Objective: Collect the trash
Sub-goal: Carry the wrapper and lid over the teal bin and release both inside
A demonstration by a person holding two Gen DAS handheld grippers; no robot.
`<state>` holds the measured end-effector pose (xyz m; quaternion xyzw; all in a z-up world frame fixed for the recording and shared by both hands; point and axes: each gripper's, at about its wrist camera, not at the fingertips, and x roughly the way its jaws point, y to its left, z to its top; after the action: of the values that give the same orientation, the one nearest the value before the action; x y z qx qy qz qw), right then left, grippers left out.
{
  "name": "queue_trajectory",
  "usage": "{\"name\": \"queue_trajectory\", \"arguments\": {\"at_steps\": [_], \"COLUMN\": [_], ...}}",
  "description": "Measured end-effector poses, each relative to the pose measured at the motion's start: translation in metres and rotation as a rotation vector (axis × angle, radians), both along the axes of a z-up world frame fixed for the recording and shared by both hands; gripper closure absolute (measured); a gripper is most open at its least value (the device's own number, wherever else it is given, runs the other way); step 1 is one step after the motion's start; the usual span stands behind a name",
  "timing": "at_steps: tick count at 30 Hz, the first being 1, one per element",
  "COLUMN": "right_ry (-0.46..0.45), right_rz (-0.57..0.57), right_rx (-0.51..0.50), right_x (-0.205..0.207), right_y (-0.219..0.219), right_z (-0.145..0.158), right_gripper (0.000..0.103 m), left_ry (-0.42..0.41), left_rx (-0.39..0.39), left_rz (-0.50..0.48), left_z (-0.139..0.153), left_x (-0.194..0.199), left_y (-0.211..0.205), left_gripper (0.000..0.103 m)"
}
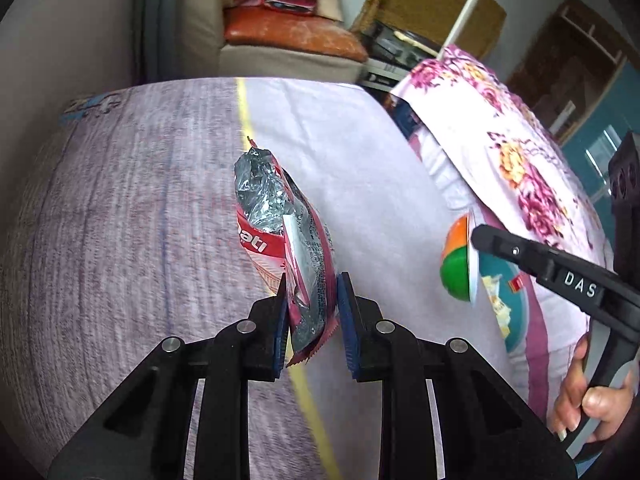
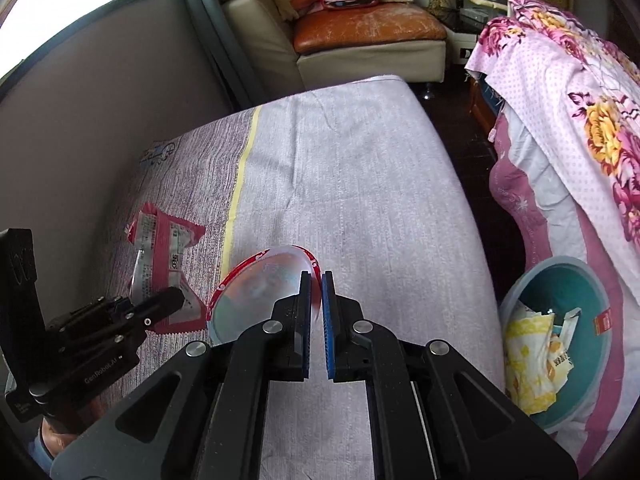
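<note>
My left gripper (image 1: 313, 284) is shut on the lower end of a crumpled red and silver snack wrapper (image 1: 272, 200), which hangs above the bed. In the right wrist view the same wrapper (image 2: 160, 236) shows at the left, with the left gripper (image 2: 176, 298) on it. My right gripper (image 2: 318, 280) is shut on the rim of a small plastic cup (image 2: 256, 284) with a red-printed edge. From the left wrist view the cup (image 1: 454, 260) looks orange and green, with the right gripper (image 1: 478, 236) at its rim. A teal bin (image 2: 584, 280) with paper scraps stands at the right.
A pale striped bed cover (image 2: 360, 180) with a yellow line fills the middle. A floral blanket (image 2: 580, 100) drapes over something at the right, above the bin (image 1: 520, 308). An armchair (image 2: 360, 28) with an orange seat stands beyond the bed. A person's hand (image 1: 592, 400) holds the right gripper's handle.
</note>
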<state>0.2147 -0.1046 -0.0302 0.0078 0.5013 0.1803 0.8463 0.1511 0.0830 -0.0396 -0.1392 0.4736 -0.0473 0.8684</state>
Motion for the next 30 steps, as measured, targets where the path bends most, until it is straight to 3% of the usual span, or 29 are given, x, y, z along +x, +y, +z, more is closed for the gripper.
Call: {"name": "queue_trajectory", "arguments": {"at_steps": [11, 22, 30], "right_ry": [-0.044, -0.074, -0.071], "right_rz": [-0.142, -0.296, -0.372], "right_rx": [0.042, 0.054, 0.07], "right_x": [-0.025, -0.045, -0.046], "right_y": [-0.099, -0.195, -0.25], "right_z": [0.019, 0.025, 0.021], "right_gripper": [0.098, 0.098, 0.097], "left_ry": [0.012, 0.038, 0.072], "left_rx": [0.012, 0.045, 0.055], "left_rz": [-0.157, -0.344, -0.42], "left_z": [0.002, 0.0, -0.009], "left_x": [0.004, 0.013, 0.025], "left_y": [-0.1, -0.216, -0.274], "left_gripper": [0.079, 0.079, 0.079]}}
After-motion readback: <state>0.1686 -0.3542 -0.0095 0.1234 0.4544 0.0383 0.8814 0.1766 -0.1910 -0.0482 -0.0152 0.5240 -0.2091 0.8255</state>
